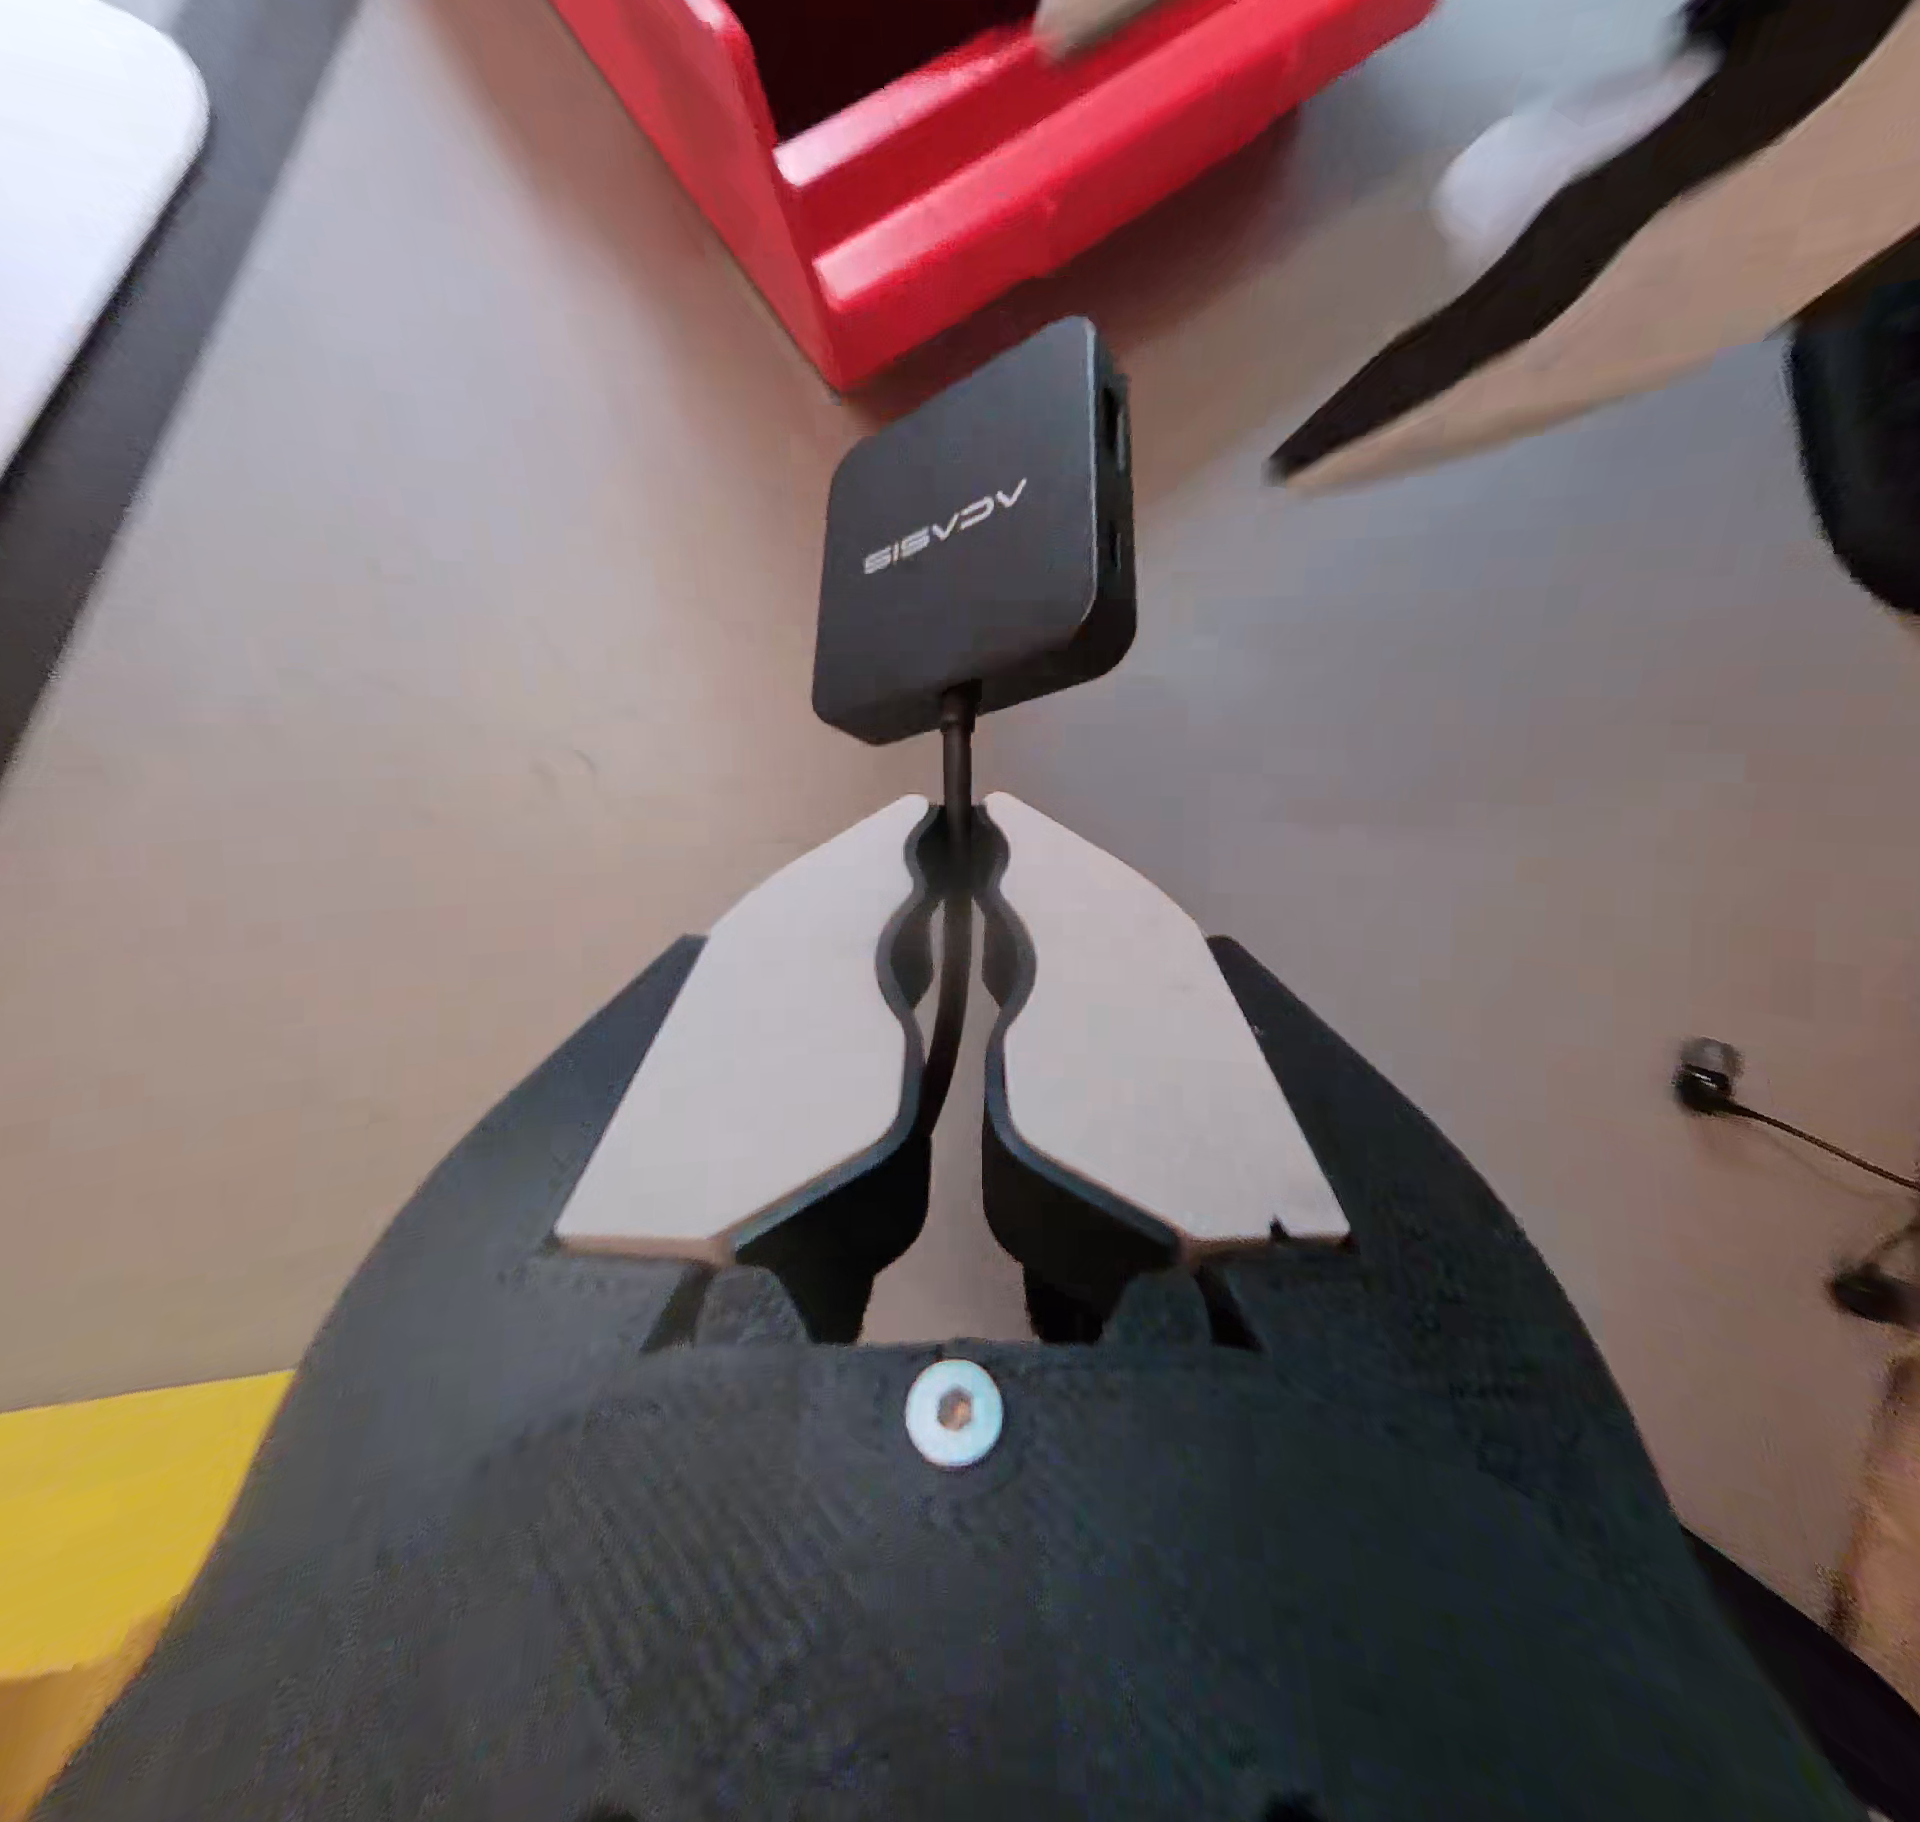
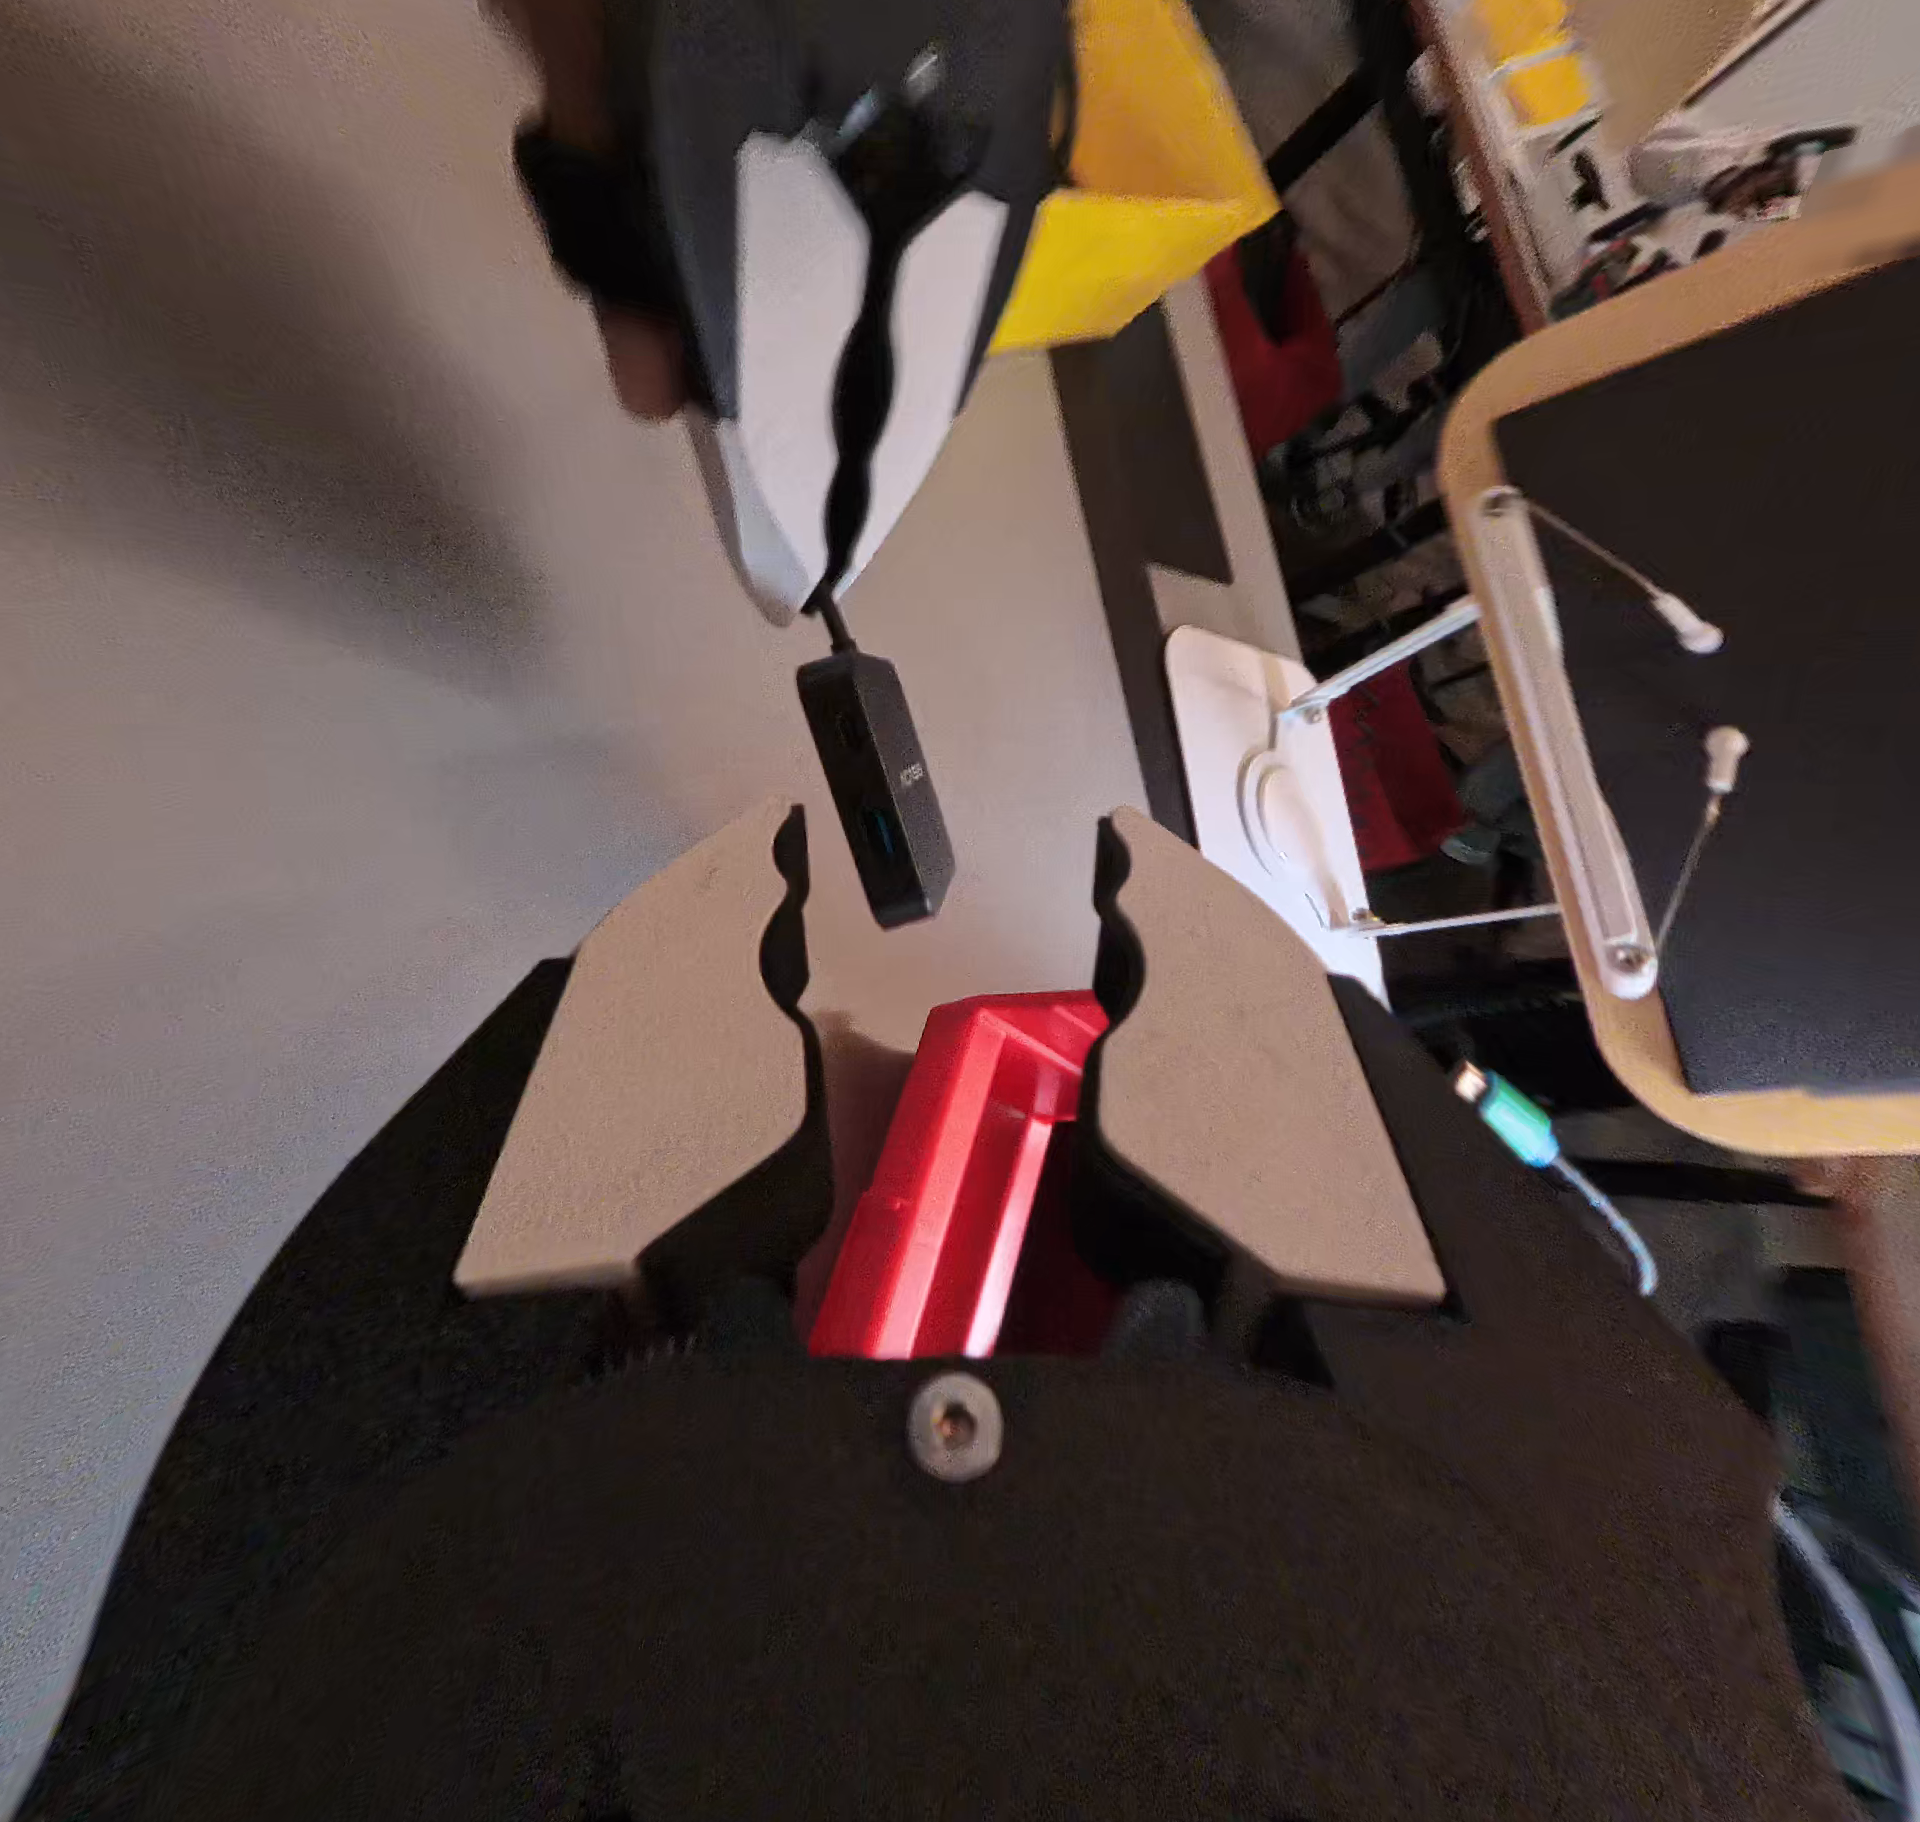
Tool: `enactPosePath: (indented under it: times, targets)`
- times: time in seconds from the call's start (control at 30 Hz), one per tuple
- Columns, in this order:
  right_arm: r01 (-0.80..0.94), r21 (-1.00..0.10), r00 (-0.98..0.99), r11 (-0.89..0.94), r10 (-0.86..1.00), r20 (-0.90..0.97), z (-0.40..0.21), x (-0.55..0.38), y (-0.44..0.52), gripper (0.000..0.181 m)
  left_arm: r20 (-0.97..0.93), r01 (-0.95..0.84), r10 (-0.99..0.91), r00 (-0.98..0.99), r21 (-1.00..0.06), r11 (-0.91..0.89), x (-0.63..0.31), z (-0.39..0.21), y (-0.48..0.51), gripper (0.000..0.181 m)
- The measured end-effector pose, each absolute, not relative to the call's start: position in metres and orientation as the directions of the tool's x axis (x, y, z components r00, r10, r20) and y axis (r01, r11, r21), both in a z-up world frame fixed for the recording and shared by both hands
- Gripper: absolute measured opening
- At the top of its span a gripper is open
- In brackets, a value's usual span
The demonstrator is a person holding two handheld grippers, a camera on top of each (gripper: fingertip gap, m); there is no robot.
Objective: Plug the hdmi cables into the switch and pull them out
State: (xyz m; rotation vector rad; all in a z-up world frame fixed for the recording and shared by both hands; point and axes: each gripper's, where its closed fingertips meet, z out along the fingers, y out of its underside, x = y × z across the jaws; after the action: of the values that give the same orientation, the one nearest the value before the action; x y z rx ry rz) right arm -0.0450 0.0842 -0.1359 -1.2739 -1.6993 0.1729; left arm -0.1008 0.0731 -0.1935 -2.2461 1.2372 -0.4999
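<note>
**Switch dangled by its lead, right claw held wide**

The left claw [image 1: 956, 816] is seen clamped shut on the thin black lead [image 1: 954, 754] of the switch [image 1: 961, 536], and the small black box is carried just beyond the fingertips, lifted clear of the desk [image 1: 416, 629]. Side ports can be made out on its right edge. In the right wrist view the same box [image 2: 878, 796] is seen edge-on, hung at a tilt beneath the left claw, a blue-lined port turned toward the camera.

The right claw [image 2: 951, 842] is held open and empty, its pale fingers [image 2: 665, 1076] spread either side of the switch's lower end, though whether the box is between them or beyond cannot be told. No hdmi cables can be found in either view; nothing is plugged in yet, it is judged.

The red bin [image 1: 935, 245] is placed just behind the switch, and its corner is glimpsed between the right fingers. A yellow box [image 1: 114, 1533] is caught at the lower left.

Now the risks. The switch is gripped only by its cable, so it can be expected to swing or twist as soon as it is pushed; a plug pressed against a port would probably be deflected rather than seated. Strain is also being put on the joint where lead meets box, and a hard tug could damage it. The right view is heavily blurred, so alignment may be misjudged, and the bin's rim could be clipped if the box is brought low.
</note>
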Motion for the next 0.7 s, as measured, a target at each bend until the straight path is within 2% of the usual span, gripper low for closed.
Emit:
enactPosePath:
  times: [0.03, 0.13, 0.17, 0.2, 0.27, 0.3, 0.33, 0.4, 0.47, 0.57, 0.7]
  targets:
    - [0.701, -0.539, -0.031, 0.467, 0.775, 0.632, -0.151, -0.051, 0.083, 0.048, 0.099, -0.666, -0.861, 0.498, -0.592, -0.453, -0.097, -0.195, 0.068, 0.005]
    - [0.766, -0.39, -0.108, 0.51, 0.701, 0.705, -0.19, -0.066, 0.089, 0.034, 0.16, -0.652, -0.874, 0.458, -0.608, -0.453, -0.083, -0.19, 0.057, 0.005]
    - [0.768, -0.373, -0.122, 0.521, 0.69, 0.713, -0.199, -0.067, 0.091, 0.014, 0.177, -0.632, -0.871, 0.458, -0.624, -0.459, -0.08, -0.186, 0.057, 0.005]
    - [0.743, -0.413, -0.101, 0.527, 0.698, 0.708, -0.199, -0.07, 0.091, 0.014, 0.186, -0.622, -0.872, 0.452, -0.635, -0.458, -0.08, -0.183, 0.056, 0.005]
    - [0.686, -0.561, -0.043, 0.463, 0.796, 0.604, -0.188, -0.068, 0.088, 0.014, 0.212, -0.54, -0.881, 0.424, -0.721, -0.434, -0.079, -0.162, 0.057, 0.012]
    - [0.649, -0.629, -0.01, 0.428, 0.831, 0.556, -0.179, -0.064, 0.09, 0.014, 0.234, -0.471, -0.88, 0.414, -0.772, -0.427, -0.081, -0.143, 0.058, 0.03]
    - [0.608, -0.692, 0.006, 0.388, 0.87, 0.492, -0.171, -0.058, 0.09, 0.014, 0.244, -0.384, -0.884, 0.399, -0.83, -0.403, -0.087, -0.119, 0.059, 0.037]
    - [0.478, -0.82, 0.026, 0.314, 0.928, 0.37, -0.148, -0.044, 0.09, 0.013, 0.24, -0.189, -0.892, 0.383, -0.925, -0.331, -0.11, -0.07, 0.059, 0.034]
    - [0.325, -0.918, 0.019, 0.229, 0.968, 0.248, -0.122, -0.029, 0.087, 0.013, 0.228, -0.066, -0.882, 0.411, -0.958, -0.278, -0.141, -0.038, 0.058, 0.036]
    - [0.076, -0.993, -0.028, 0.093, 0.995, 0.092, -0.082, -0.008, 0.084, 0.013, 0.186, 0.001, -0.829, 0.527, -0.976, -0.218, -0.187, -0.02, 0.063, 0.036]
    - [-0.174, -0.982, -0.157, -0.072, 0.987, -0.045, -0.042, 0.015, 0.075, 0.014, 0.131, -0.071, -0.704, 0.698, -0.965, -0.251, -0.231, -0.037, 0.078, 0.036]
